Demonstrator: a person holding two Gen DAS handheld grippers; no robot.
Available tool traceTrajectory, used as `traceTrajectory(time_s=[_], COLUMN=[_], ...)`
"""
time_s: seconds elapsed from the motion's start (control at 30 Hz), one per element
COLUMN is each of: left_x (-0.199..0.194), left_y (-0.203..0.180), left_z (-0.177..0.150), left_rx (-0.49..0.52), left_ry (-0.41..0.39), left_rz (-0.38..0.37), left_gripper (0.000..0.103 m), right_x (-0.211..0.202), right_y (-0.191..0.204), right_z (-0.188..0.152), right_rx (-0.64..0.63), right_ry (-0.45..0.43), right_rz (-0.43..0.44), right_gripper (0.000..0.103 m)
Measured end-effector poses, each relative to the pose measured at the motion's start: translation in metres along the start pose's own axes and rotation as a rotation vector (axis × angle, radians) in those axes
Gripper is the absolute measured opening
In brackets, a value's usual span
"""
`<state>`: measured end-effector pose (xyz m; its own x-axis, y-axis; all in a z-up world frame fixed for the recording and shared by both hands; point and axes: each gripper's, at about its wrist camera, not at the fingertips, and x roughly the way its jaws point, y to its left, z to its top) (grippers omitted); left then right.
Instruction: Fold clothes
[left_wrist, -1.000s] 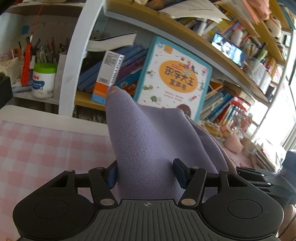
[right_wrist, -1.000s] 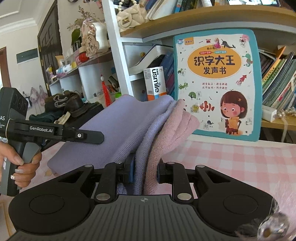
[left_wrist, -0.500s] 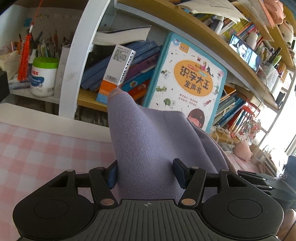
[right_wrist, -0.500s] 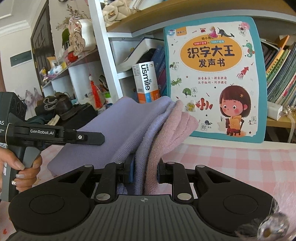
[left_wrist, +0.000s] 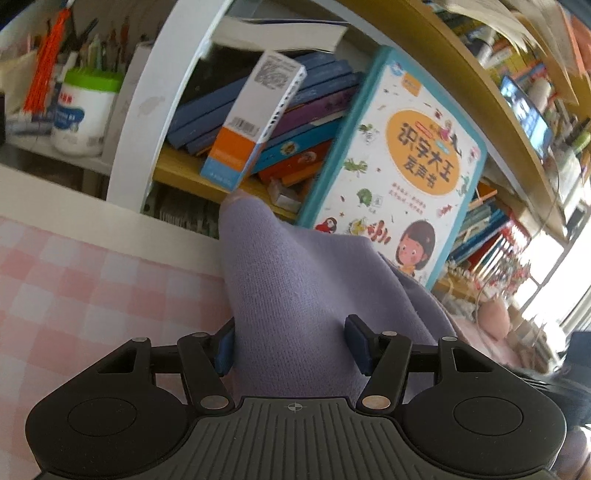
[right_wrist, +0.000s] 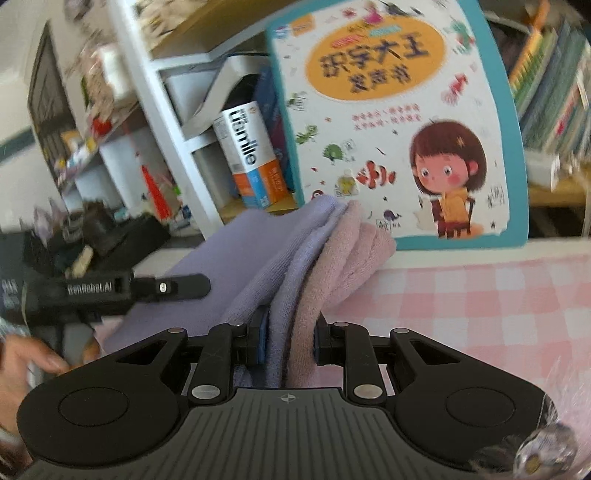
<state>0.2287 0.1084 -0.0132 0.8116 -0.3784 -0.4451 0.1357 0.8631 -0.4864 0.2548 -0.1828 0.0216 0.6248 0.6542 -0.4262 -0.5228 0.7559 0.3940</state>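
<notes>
Progress: you are partway through the fold, by my judgement. The purple garment (left_wrist: 295, 295) is bunched into several layers and lifted off the pink checked surface (left_wrist: 92, 288), carried between your two tools in front of the bookshelf (left_wrist: 192, 173). It is not laid down, and no flat, squared bundle is visible anywhere. The right wrist view shows at least three or four stacked layers, lilac on the left and a pinker tone on the right, so some folding appears done. What remains, as I read it: bring the bundle down to the surface, flatten it, and release. Whether further garments wait cannot be told from these views.

Left gripper (left_wrist: 291, 349): jaws stand about half apart, with a thick wad of the garment filling the gap. The blue pads (left_wrist: 356, 349) sit against the cloth on both sides; I judge this a grasp on the garment.

Right gripper (right_wrist: 290, 341): jaws nearly closed, clenched on the stacked layers of the same garment (right_wrist: 258, 258). The cloth rises out of the jaws and fans forward toward the children's book (right_wrist: 388, 122).

In the right wrist view, your left hand (right_wrist: 26, 362) is seen at the left edge, holding the other tool, its finger lying against the lilac cloth. That view is blurred.
</notes>
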Motion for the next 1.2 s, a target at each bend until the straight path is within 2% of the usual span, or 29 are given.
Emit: traceTrajectory(time_s=[0.13,0.3,0.37,0.4,0.43,0.5,0.6,0.77,0.9,1.03,1.2], left_x=[0.005,0.009,0.009,0.008,0.007,0.000,-0.015,-0.041,-0.058,-0.069,-0.086], left_y=[0.009,0.018,0.019,0.019,0.019,0.021,0.022,0.014,0.003,-0.006,-0.018], left_z=[0.002,-0.001,-0.003,-0.004,-0.005,-0.005,-0.006,-0.004,-0.004,-0.014,-0.029], left_rx=[-0.028,-0.065,-0.060,-0.049,-0.051,-0.060,-0.047,-0.007,0.011,0.010,0.028], left_ry=[-0.005,-0.007,-0.015,-0.007,-0.012,-0.044,-0.110,-0.220,-0.280,-0.268,-0.250], left_rz=[-0.013,-0.039,-0.033,-0.021,-0.015,-0.009,0.010,0.043,0.039,0.001,0.005], left_gripper=[0.061,0.067,0.074,0.078,0.080,0.082,0.084,0.086,0.087,0.089,0.089], right_x=[0.010,0.015,0.014,0.014,0.014,0.011,0.006,-0.014,-0.034,-0.055,-0.078], right_y=[-0.012,-0.016,-0.017,-0.018,-0.019,-0.020,-0.021,-0.008,0.007,0.016,0.030], right_z=[0.000,-0.009,-0.010,-0.010,-0.010,-0.011,-0.012,-0.017,-0.022,-0.033,-0.049], right_rx=[0.082,0.109,0.116,0.129,0.138,0.149,0.155,0.092,0.039,0.041,0.026], right_ry=[0.031,0.047,0.044,0.043,0.041,0.031,0.015,-0.030,-0.100,-0.145,-0.175], right_rz=[0.003,-0.008,-0.010,-0.012,-0.012,-0.012,-0.024,-0.082,-0.151,-0.183,-0.210], right_gripper=[0.022,0.027,0.029,0.035,0.037,0.046,0.054,0.057,0.064,0.065,0.065])
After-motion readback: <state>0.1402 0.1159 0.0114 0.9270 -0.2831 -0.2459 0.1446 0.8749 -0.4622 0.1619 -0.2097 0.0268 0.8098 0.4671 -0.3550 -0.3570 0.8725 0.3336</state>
